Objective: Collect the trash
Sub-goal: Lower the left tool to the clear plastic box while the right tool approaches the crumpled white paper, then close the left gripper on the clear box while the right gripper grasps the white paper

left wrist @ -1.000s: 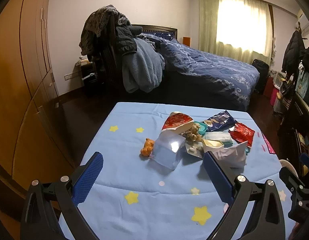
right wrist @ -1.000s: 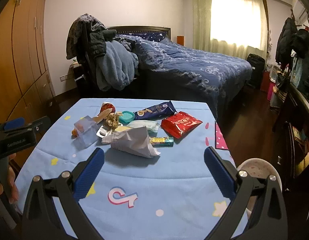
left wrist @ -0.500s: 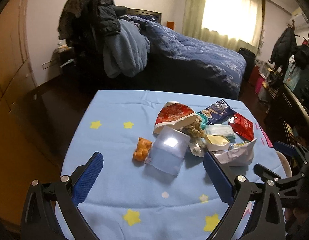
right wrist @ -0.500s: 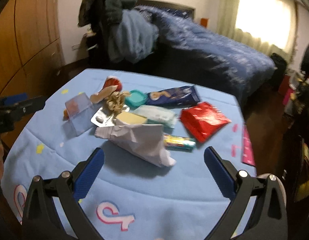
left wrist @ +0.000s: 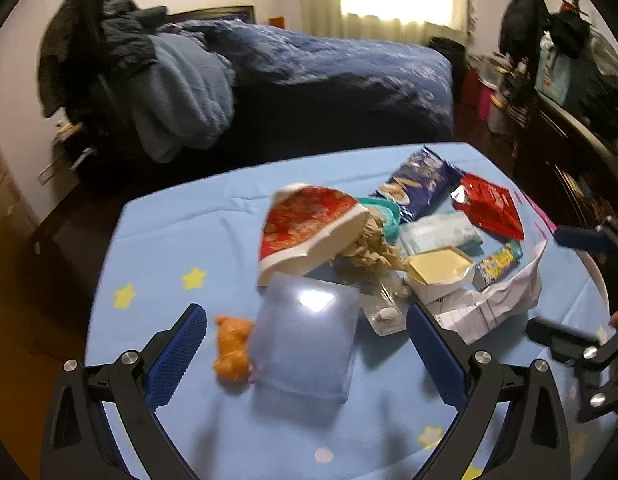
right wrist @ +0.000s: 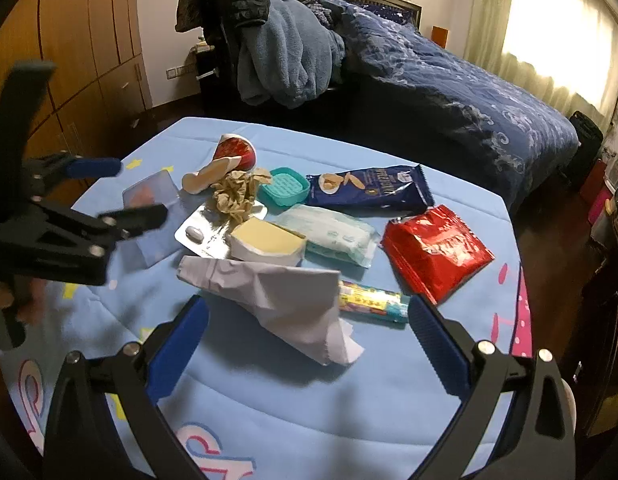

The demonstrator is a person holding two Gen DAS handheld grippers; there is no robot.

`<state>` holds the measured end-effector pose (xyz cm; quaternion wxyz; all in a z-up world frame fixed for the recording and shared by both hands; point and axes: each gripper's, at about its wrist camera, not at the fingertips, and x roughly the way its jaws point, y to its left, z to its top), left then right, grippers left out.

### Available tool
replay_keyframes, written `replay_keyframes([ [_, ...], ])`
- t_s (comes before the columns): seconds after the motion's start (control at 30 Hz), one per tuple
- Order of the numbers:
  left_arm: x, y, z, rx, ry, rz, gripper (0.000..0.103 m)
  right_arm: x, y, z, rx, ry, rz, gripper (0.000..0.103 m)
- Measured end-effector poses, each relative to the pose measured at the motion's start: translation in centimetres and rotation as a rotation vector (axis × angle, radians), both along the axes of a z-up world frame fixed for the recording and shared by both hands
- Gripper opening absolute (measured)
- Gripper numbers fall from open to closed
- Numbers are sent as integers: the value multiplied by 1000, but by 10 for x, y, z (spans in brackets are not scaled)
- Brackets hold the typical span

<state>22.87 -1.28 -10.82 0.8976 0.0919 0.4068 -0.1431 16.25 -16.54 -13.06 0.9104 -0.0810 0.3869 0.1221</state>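
Blue table (right wrist: 389,380), both grippers spread, hovering

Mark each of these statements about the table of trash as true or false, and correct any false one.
1. Both grippers are open and hold nothing. True: the left gripper and the right gripper are empty.
2. The red foil packet lies on the bed. False: it lies on the blue star-print tablecloth.
3. The crumpled white paper is the item nearest the right gripper. True.
4. The dark blue snack bag stands upright. False: it lies flat.
5. The teal soap box is beside the crumpled brown paper. True.
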Motion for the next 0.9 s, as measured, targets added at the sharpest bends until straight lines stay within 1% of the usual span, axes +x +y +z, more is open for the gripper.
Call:
replay_keyframes([
  [0.1, 7, 3, -7, -28, 39, -24, 99, -7, -3, 2, 9, -2, 5, 100],
  [0.13, 10, 6, -9, -33, 52, -22, 97, -9, -3, 4, 10, -7, 10, 100],
  [0.17, 12, 6, -10, -34, 58, -22, 93, -11, -2, 5, 10, -12, 12, 100],
  [0.2, 14, 7, -12, -31, 67, -22, 90, -13, -1, 6, 6, -19, 12, 100],
  [0.27, 17, 9, -16, -19, 77, -20, 87, -13, 0, 7, 4, -25, 13, 100],
  [0.33, 16, 8, -17, -2, 72, -27, 87, -10, 1, 6, -3, -25, 9, 100],
  [0.47, 13, 7, -17, 29, 61, -36, 81, 3, 3, -2, -33, -10, 1, 100],
  [0.5, 14, 6, -17, 38, 58, -35, 77, 8, 3, -5, -43, -5, 1, 100],
  [0.57, 14, 7, -16, 45, 50, -36, 71, 13, 5, -9, -45, 2, 11, 100],
  [0.6, 14, 7, -16, 40, 50, -42, 64, 16, 4, -10, -41, 2, 20, 100],
  [0.63, 14, 8, -15, 28, 55, -54, 61, 17, 5, -11, -40, 0, 26, 100],
  [0.67, 16, 8, -16, 18, 70, -61, 53, 20, 5, -12, -31, -3, 40, 100],
  [0.7, 17, 7, -16, 17, 71, -58, 54, 22, 6, -13, -26, -2, 48, 99],
  [0.77, 17, 6, -17, 24, 65, -61, 53, 26, 8, -14, -11, 11, 71, 92],
  [0.83, 17, 5, -17, 27, 61, -65, 53, 30, 11, -17, -24, 25, 89, 71],
  [0.87, 16, 6, -17, 24, 61, -66, 53, 31, 13, -18, -32, 27, 94, 68],
  [0.9, 16, 5, -17, 23, 60, -67, 53, 32, 15, -20, -37, 29, 102, 59],
])
